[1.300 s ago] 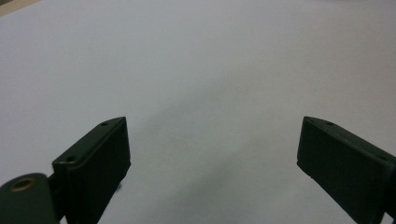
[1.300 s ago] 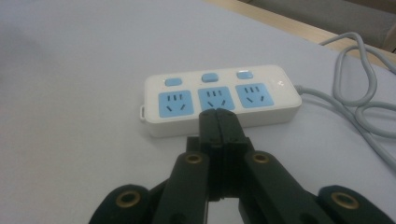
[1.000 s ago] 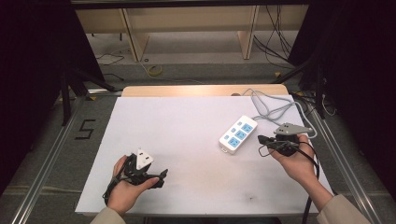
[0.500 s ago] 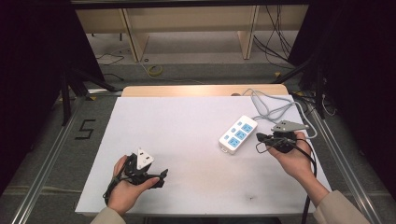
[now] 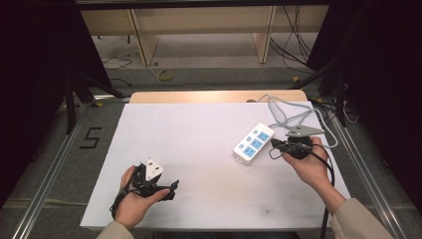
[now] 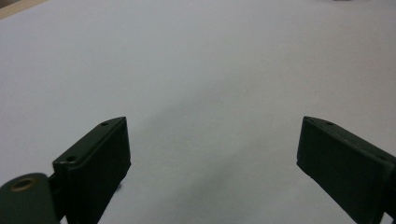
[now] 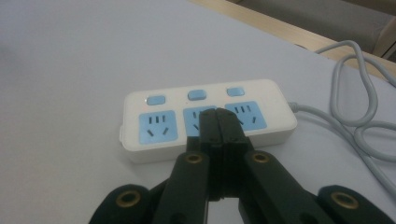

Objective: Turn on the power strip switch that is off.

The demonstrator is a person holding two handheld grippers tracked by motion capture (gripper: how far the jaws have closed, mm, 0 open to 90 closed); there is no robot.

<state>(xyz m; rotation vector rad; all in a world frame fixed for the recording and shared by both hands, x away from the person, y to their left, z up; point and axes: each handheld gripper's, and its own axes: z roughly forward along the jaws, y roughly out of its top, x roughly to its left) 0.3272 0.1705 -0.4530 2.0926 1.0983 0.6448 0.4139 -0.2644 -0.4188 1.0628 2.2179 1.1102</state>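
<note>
Overall, a white surface [image 5: 199, 139] is seen carrying a white power strip [image 5: 254, 143] with three blue sockets and three blue switches, laid at the right side toward the far edge. Its grey cord [image 5: 288, 117] is looped behind it toward the far right corner. The right tool [image 5: 275, 145] is held just beside the strip's right end, jaws pressed together and empty, their tips seen over the middle socket [image 7: 198, 116] in the right gripper view. The left tool [image 5: 171, 188] is held near the near-left edge, well apart from the strip, jaws spread, with nothing between them.
</note>
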